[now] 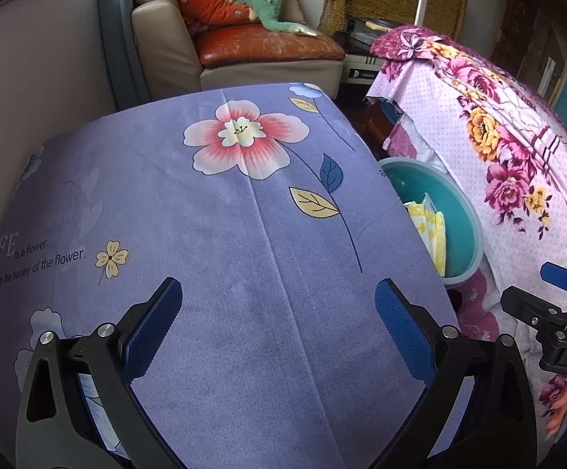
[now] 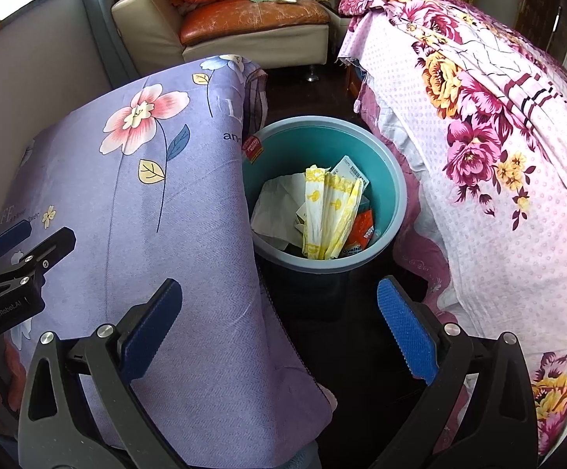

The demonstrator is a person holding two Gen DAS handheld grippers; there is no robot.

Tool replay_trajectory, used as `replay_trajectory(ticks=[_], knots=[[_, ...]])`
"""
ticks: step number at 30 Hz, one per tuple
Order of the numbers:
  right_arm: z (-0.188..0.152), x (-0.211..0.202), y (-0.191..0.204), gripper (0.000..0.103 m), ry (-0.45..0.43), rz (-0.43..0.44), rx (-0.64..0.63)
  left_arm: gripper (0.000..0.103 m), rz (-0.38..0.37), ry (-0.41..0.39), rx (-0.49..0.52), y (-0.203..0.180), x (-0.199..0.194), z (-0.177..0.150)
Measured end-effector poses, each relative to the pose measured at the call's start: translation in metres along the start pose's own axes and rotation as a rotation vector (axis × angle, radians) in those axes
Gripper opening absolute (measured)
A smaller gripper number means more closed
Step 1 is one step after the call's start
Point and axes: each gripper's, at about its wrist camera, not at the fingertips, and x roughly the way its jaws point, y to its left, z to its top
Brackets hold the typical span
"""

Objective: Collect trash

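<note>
Left hand-held gripper wide open, empty, above purple bench; right hand-held gripper wide open, empty, facing trash bin.

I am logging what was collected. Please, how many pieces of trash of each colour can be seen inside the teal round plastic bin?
White crumpled paper: 1
Yellow-and-white printed wrappers: 2, overlapping, so the count is approximate
White barcode packet: 1
Orange foil sachet: 1
Total: 5 visible in the teal round plastic bin; more may lie hidden underneath.
</note>
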Motion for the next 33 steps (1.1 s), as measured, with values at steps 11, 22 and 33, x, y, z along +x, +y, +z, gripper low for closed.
replay_trajectory(ticks=[11, 22, 33], knots=[[0.004, 0.006, 0.003, 0.096, 0.012, -0.004, -0.005, 0.099, -0.003, 0.012, -0.011, 0.004, 0.007, 0.000], [0.005, 0.011, 0.005, 0.096, 0.023, -0.006, -0.009, 0.099, 0.000, 0.009, -0.016, 0.007, 0.008, 0.001], [0.007, 0.011, 0.007, 0.096, 0.022, -0.003, -0.016, 0.099, 0.003, 0.005, -0.023, 0.009, 0.007, 0.002]])
